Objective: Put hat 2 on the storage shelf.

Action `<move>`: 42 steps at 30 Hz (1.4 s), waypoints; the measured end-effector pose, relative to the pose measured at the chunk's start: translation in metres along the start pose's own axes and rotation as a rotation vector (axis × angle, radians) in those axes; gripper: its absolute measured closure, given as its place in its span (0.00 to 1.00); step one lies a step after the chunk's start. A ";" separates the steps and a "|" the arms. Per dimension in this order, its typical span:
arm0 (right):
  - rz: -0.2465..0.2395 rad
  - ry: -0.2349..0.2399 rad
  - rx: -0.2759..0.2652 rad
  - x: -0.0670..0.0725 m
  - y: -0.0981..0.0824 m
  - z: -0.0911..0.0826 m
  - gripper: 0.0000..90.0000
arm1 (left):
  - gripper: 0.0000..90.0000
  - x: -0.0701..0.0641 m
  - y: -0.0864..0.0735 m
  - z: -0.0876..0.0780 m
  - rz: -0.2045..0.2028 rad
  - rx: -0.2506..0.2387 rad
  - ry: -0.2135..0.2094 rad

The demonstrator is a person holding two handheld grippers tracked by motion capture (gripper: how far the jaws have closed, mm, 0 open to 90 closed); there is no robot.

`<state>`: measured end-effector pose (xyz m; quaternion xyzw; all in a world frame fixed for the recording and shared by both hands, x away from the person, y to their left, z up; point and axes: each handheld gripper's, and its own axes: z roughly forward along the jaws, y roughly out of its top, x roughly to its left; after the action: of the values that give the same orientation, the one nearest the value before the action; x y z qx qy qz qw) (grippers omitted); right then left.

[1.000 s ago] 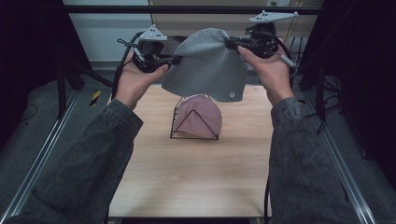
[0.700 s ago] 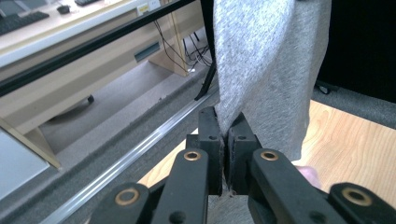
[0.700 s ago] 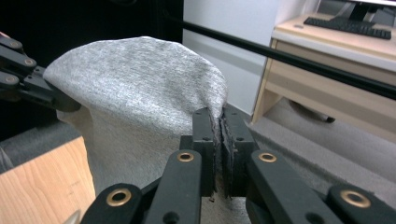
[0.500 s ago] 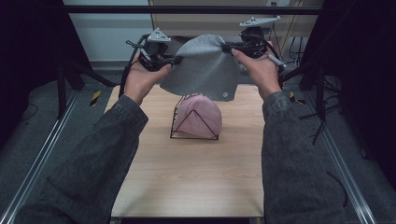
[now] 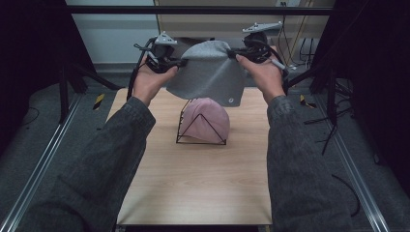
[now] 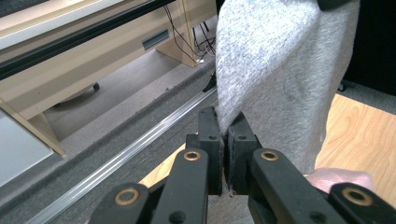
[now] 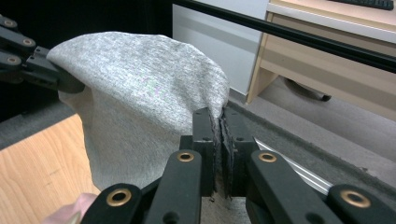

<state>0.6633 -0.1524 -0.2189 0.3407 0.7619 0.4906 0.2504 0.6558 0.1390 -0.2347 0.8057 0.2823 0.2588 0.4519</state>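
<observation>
- Your left gripper (image 5: 180, 62) is raised above the far edge of the bench (image 5: 193, 183); its jaws are pressed together on one edge of the grey knit beanie (image 5: 208, 72). In the left gripper view the two black jaws meet with the grey fabric (image 6: 280, 70) pinched between them.
- Your right gripper (image 5: 236, 54) is at the same height on the opposite side, its jaws likewise closed tight on the beanie's other edge; the right gripper view shows the fabric (image 7: 144, 102) nipped between the jaws, with the left gripper (image 7: 65, 84) holding the far edge at the upper left.
- The beanie hangs stretched between the two grippers, clear of the bench, with a small round mark near its lower right corner in the high view.
- Below and slightly nearer to you, a pink beanie (image 5: 205, 118) sits on a black wire stand (image 5: 200, 140), which rests on the wooden bench; the grey beanie is apart from it.
- Your left hand (image 5: 150, 82) and right hand (image 5: 263, 75) grasp the gripper handles; both sleeves are dark grey.
</observation>
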 end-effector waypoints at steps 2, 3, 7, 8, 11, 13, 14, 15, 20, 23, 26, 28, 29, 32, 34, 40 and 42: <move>0.002 -0.002 0.005 0.001 -0.001 0.001 0.96 | 0.96 0.000 -0.001 0.001 0.004 0.004 0.000; -0.001 -0.003 0.007 0.001 -0.004 0.001 0.96 | 0.96 0.001 -0.004 0.003 0.008 -0.001 0.007; 0.001 0.002 0.015 0.003 -0.008 0.002 0.96 | 0.96 0.002 -0.009 0.008 -0.001 -0.001 0.005; 0.001 0.002 0.015 0.003 -0.008 0.002 0.96 | 0.96 0.002 -0.011 0.008 -0.001 0.007 0.004; -0.006 0.006 0.018 0.006 -0.011 0.004 0.96 | 0.96 0.002 -0.018 0.010 -0.010 0.014 0.001; -0.012 0.010 0.021 0.008 -0.013 0.005 0.96 | 0.96 0.002 -0.022 0.010 -0.012 0.015 0.001; -0.016 0.010 0.022 0.009 -0.014 0.006 0.96 | 0.96 0.001 -0.023 0.010 -0.015 0.016 -0.002; -0.012 0.015 0.025 0.010 -0.016 0.007 0.96 | 0.96 0.001 -0.025 0.010 -0.014 0.022 -0.001; -0.015 0.018 0.028 0.013 -0.017 0.009 0.96 | 0.96 0.000 -0.027 0.008 -0.017 0.025 0.003; -0.015 0.015 0.026 0.014 -0.017 0.009 0.96 | 0.96 -0.002 -0.028 0.007 -0.012 0.027 0.005; -0.016 0.015 0.024 0.015 -0.019 0.009 0.96 | 0.96 -0.003 -0.029 0.006 -0.008 0.033 0.009; -0.017 0.014 0.027 0.016 -0.019 0.009 0.96 | 0.96 -0.004 -0.030 0.006 -0.011 0.031 0.009; -0.018 0.014 0.027 0.016 -0.019 0.009 0.96 | 0.96 -0.005 -0.030 0.006 -0.010 0.034 0.010; -0.018 0.015 0.030 0.016 -0.019 0.009 0.96 | 0.96 -0.006 -0.031 0.006 -0.011 0.033 0.011; -0.018 0.016 0.028 0.016 -0.019 0.009 0.96 | 0.96 -0.006 -0.032 0.006 -0.012 0.033 0.011; -0.022 0.017 0.028 0.017 -0.019 0.009 0.96 | 0.96 -0.006 -0.033 0.006 -0.010 0.037 0.009; -0.020 0.014 0.029 0.017 -0.019 0.008 0.96 | 0.96 -0.006 -0.033 0.005 -0.010 0.032 0.014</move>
<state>0.6531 -0.1396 -0.2401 0.3333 0.7741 0.4794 0.2447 0.6475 0.1458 -0.2668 0.8097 0.2936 0.2573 0.4382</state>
